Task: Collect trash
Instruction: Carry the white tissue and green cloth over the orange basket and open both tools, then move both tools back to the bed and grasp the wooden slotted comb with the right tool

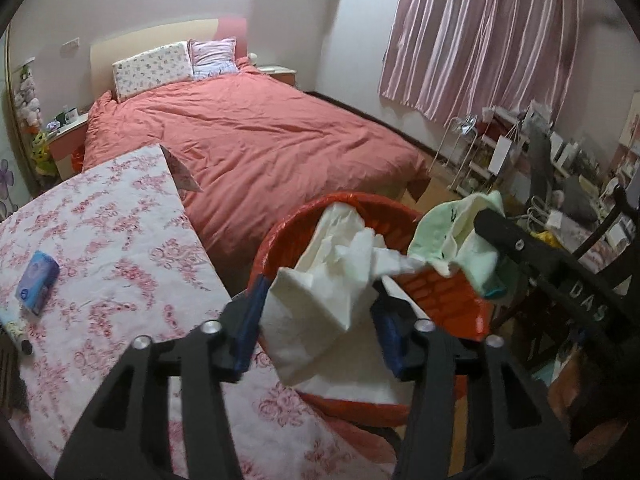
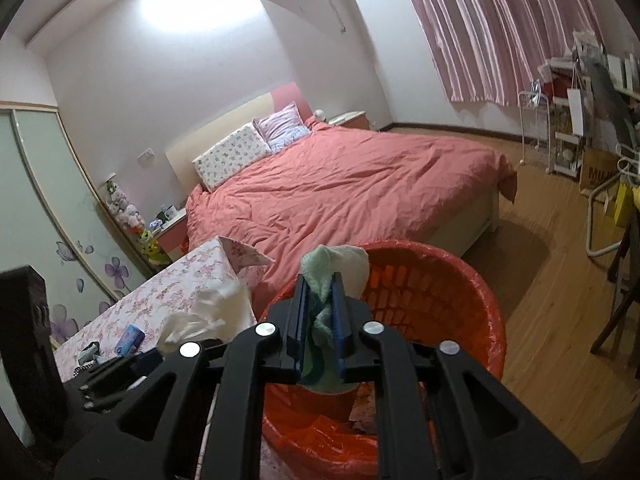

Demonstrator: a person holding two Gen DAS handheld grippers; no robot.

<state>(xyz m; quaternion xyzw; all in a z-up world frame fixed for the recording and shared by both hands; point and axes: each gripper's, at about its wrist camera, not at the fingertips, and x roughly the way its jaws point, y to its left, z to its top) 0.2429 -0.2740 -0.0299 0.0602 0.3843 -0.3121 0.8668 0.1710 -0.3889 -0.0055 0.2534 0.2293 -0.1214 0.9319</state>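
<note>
- Tissue [image 1: 320, 312], white and crumpled, hung between the fingers of the left tool [image 1: 316, 320], above the near rim of the bin [image 1: 280, 236].
- Left tool's blue pads were spread fairly wide, with the tissue bunched between them; I could not tell whether they truly pinched it.
- Bin was round and lined with an orange bag; it stood on the floor just beside the counter [image 1: 120, 220] and near the foot of the bed [image 1: 260, 140].
- Cloth [image 2: 324, 312], pale green and white, was pinched in the right tool [image 2: 322, 320], whose blue pads were pressed together on it.
- Cloth hung over the bin's mouth; in the left view the cloth [image 1: 456, 240] showed over the bin's far rim, with the right tool [image 1: 504, 236] on it.
- In the right view the tissue [image 2: 212, 316] showed at the bin's counter side.
- Counter carried a pink floral cover; a blue packet [image 1: 38, 280] lay on it, well apart from the bin.
- Bed, with its salmon quilt and two pillows [image 1: 176, 64], lay beyond the bin.
- Pink curtain [image 1: 480, 32] hung beyond the bin, on the far wall; cluttered shelves [image 1: 504, 144] stood under it.
</note>
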